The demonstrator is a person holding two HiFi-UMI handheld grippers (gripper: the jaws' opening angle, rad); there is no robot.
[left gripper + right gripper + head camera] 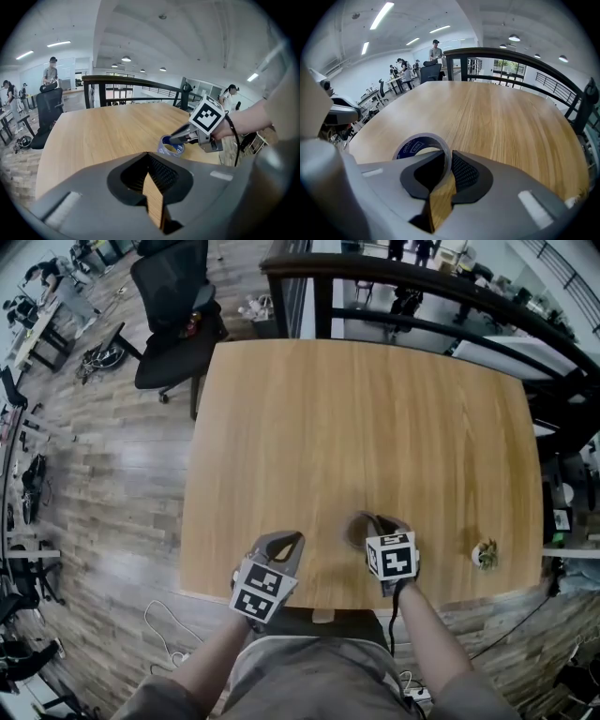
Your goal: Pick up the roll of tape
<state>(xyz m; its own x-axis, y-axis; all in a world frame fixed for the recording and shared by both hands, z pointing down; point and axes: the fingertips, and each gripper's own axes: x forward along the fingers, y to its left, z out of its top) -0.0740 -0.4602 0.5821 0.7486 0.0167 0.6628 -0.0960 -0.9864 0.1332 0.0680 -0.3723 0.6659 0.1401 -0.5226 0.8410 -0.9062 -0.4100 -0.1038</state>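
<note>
A roll of tape (357,530), clear with a blue printed core, lies on the wooden table (375,418) near its front edge. My right gripper (372,521) reaches down onto it. In the right gripper view the near wall of the roll of tape (419,143) stands between the two pads, and my right gripper (446,161) is shut on it. My left gripper (287,541) hovers over the table's front edge, left of the roll and apart from it, shut with nothing in it. The left gripper view shows the roll of tape (170,146) under the right gripper's tips.
A small greenish-gold object (485,555) sits on the table to the right of the roll. A black office chair (173,306) stands beyond the far left corner, and a dark railing (422,282) runs behind the table. A white cable (169,634) lies on the floor.
</note>
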